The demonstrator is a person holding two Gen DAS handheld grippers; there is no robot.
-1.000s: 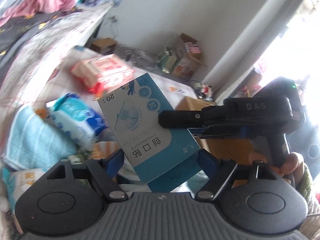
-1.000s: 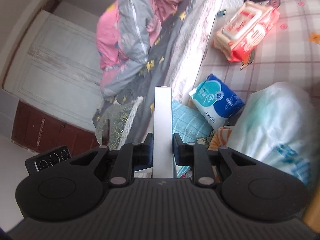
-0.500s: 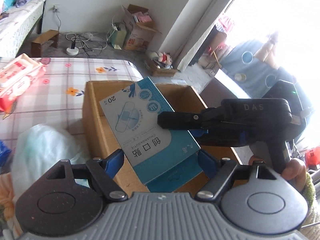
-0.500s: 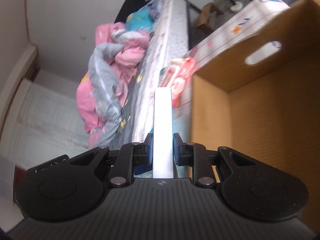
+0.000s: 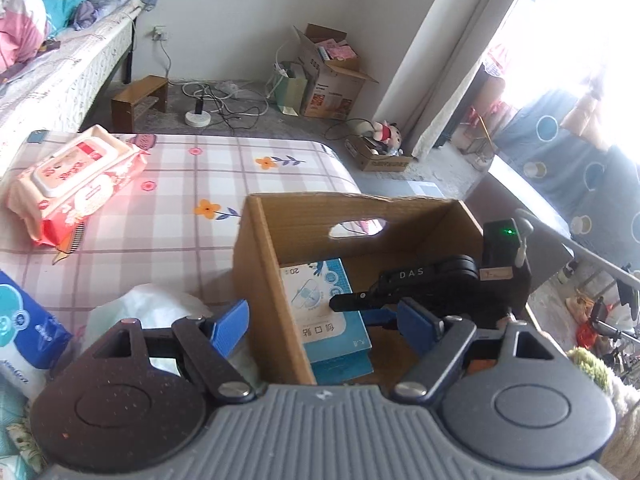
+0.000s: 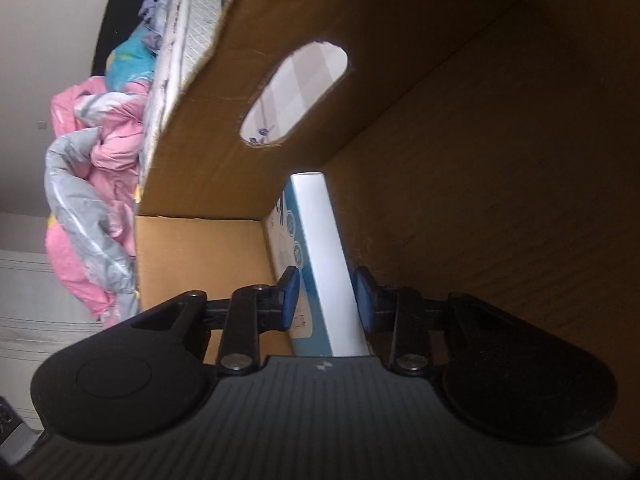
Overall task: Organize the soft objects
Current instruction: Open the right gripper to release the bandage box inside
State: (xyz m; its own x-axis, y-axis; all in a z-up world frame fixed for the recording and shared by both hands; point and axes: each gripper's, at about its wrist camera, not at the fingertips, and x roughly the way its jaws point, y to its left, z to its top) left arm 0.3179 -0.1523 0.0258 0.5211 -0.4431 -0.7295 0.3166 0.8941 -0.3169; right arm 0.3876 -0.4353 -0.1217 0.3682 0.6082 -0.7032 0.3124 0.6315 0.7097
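Observation:
A blue-and-white flat box (image 5: 332,320) leans against the left inner wall of the open cardboard box (image 5: 256,280). My right gripper (image 6: 327,300) is inside the cardboard box (image 6: 460,160), its jaws parted on either side of the flat box (image 6: 324,256) without squeezing it. It also shows in the left wrist view (image 5: 360,308). My left gripper (image 5: 324,326) is open and empty, straddling the cardboard box's left wall from above.
A pink wet-wipes pack (image 5: 76,176) lies on the checked table cover (image 5: 192,184). A blue pack (image 5: 24,324) and a white plastic bag (image 5: 152,304) lie left of the cardboard box. A bed with pink bedding (image 6: 92,184) stands behind.
My right gripper carried the flat box down into the cardboard box and opened, letting it go. My left gripper drew back over the box's left wall.

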